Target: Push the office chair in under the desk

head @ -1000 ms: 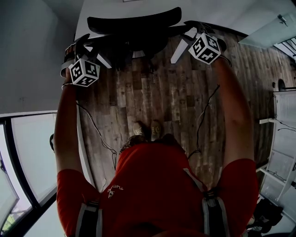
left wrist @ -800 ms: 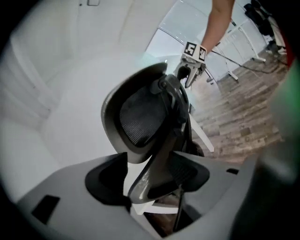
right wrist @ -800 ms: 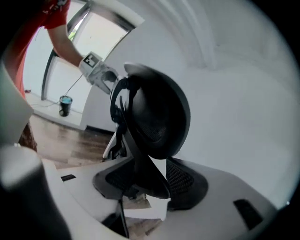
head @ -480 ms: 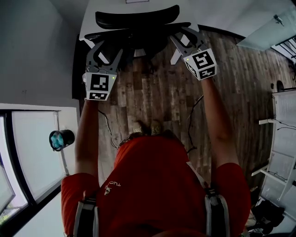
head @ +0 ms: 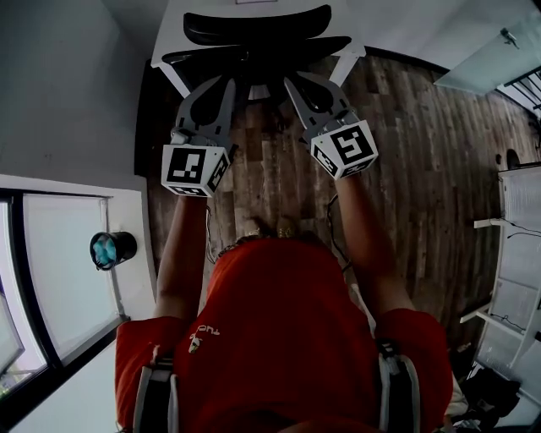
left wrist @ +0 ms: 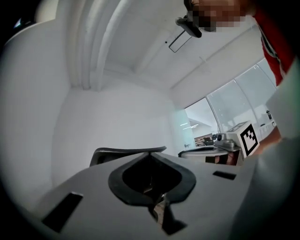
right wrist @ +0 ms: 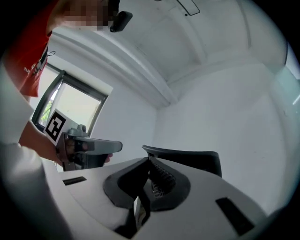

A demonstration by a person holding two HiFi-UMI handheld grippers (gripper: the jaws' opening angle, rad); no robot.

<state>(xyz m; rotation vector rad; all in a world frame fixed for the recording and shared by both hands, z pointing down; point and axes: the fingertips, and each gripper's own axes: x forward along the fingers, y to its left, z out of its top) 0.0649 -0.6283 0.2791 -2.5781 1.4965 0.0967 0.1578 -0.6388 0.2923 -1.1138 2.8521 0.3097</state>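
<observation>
The black office chair (head: 254, 32) stands at the top of the head view, its seat (head: 254, 57) tucked beneath the white desk (head: 397, 25). My left gripper (head: 226, 83) and right gripper (head: 292, 82) hover side by side over the wooden floor, just short of the chair and touching nothing. Both point at the chair. Their jaws have just closed and are shut with nothing between them. The left gripper (left wrist: 151, 153) view shows the chair back (left wrist: 126, 151) past its tips. The right gripper (right wrist: 149, 159) view shows the chair back (right wrist: 187, 159) likewise.
White desk legs (head: 177, 80) flank the chair. A window and sill (head: 59, 271) run along the left, with a small dark cylinder (head: 110, 249) on the sill. White shelving (head: 516, 254) stands at the right. Cables (head: 207, 245) trail over the floor beside the person's feet (head: 270, 230).
Both grippers have drawn back from the chair's sides toward the person, rolled, and come closer together. Their jaws went from open to shut. The chair sits further under the desk.
</observation>
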